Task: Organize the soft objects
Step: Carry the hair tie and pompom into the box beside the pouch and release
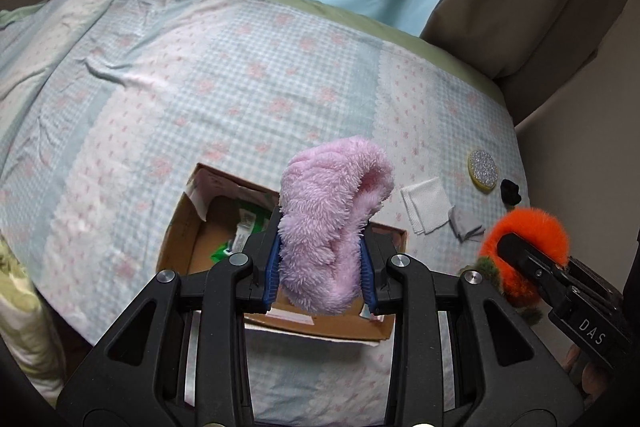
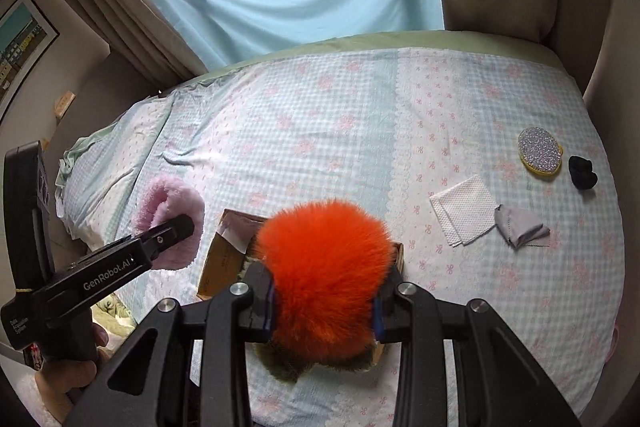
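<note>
Your left gripper [image 1: 322, 263] is pinching a pink fleecy slipper [image 1: 332, 223] between its blue pads, and your right gripper [image 2: 324, 303] is clamped on an orange fur pompom [image 2: 326, 271] with an olive-brown tuft hanging under it. Both loads hang in the air above the cardboard box [image 1: 188, 239], which sits open-topped on the checked bedspread [image 1: 200, 67]. What the drop turns on: the box lies directly below and just ahead of both pairs of tongs, so either hand can let go nearly straight down; the left looks a little better centred over the opening. The slipper stands on end, its long axis running up and away from the pads, toe curled over to the right. It looks limp and plush; the pompom is round and dense. Green packets already lie in the box. Off to the right, well apart, rest a folded white napkin [image 2: 464, 215], a grey cloth [image 2: 520, 227], a glittery oval pad [image 2: 538, 149] and a small black scrunchie [image 2: 582, 173].
</note>
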A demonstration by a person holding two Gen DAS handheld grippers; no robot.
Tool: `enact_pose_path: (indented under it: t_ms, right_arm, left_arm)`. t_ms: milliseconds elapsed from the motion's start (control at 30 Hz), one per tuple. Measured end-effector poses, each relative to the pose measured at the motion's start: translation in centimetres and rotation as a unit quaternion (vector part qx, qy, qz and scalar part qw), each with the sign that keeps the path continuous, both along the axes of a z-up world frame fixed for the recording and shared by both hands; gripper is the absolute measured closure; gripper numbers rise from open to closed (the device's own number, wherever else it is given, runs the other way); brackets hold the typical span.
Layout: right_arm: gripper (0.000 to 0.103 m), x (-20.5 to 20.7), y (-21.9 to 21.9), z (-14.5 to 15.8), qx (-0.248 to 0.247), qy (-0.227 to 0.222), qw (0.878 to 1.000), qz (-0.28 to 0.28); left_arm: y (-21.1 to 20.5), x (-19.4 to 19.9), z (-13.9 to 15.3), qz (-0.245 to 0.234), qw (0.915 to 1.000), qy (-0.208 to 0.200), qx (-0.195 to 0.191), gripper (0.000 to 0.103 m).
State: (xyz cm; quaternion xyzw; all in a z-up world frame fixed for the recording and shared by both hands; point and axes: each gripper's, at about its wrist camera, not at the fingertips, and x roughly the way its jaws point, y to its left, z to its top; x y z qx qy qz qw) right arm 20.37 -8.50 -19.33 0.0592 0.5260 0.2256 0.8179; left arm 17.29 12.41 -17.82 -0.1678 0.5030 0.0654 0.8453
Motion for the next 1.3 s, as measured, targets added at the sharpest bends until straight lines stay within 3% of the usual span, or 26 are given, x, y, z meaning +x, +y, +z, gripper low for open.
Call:
enact_pose_path:
  t_ms: [333, 767, 933, 1100, 1133, 1167, 1200, 1233, 1300]
  right_arm:
    - [0.071, -1.3, 7.4, -7.5, -0.043, 0.073, 0.996, -0.023]
    - [0.071, 1.1, 7.7, -16.8, -0.092, 0.169, 0.979, -0.073]
    - [0.071, 2.4, 7.0, -18.5, -0.1, 0.189, 0.974, -0.079]
    - [0.071, 3.8, 6.8, -19.1, -0.107, 0.203, 0.97, -0.079]
    - [0.066, 4.1, 6.9, -19.3, -0.111, 0.206, 0.969, -0.077]
    - [0.062, 4.2, 6.9, -19.6, -0.109, 0.211, 0.969, -0.074]
    - [0.049, 4.4, 6.8, -19.9, -0.103, 0.219, 0.968, -0.073]
    - [0.026, 4.4, 6.7, -20.1, -0.097, 0.222, 0.967, -0.078]
    - [0.0, 4.4, 6.3, -20.2, -0.092, 0.215, 0.968, -0.087]
  left_arm:
    - [6.0, 0.6, -8.0, -0.092, 0.9928, 0.076, 0.012, 0.074]
    - [4.9, 3.2, -19.6, -0.209, 0.9609, 0.182, -0.001, 0.074]
    - [3.7, 4.3, -21.8, -0.227, 0.9524, 0.203, -0.009, 0.074]
    - [3.3, 5.3, -22.2, -0.24, 0.9474, 0.211, -0.005, 0.073]
    - [3.4, 5.4, -22.2, -0.243, 0.9472, 0.21, -0.008, 0.06]
    - [3.3, 5.6, -22.1, -0.245, 0.9471, 0.208, -0.004, 0.032]
    - [3.1, 5.6, -21.9, -0.248, 0.9468, 0.205, 0.003, 0.017]
    - [2.9, 5.7, -21.8, -0.251, 0.9468, 0.201, 0.01, 0.001]
    - [3.0, 5.5, -21.2, -0.252, 0.95, 0.184, 0.013, 0.0]
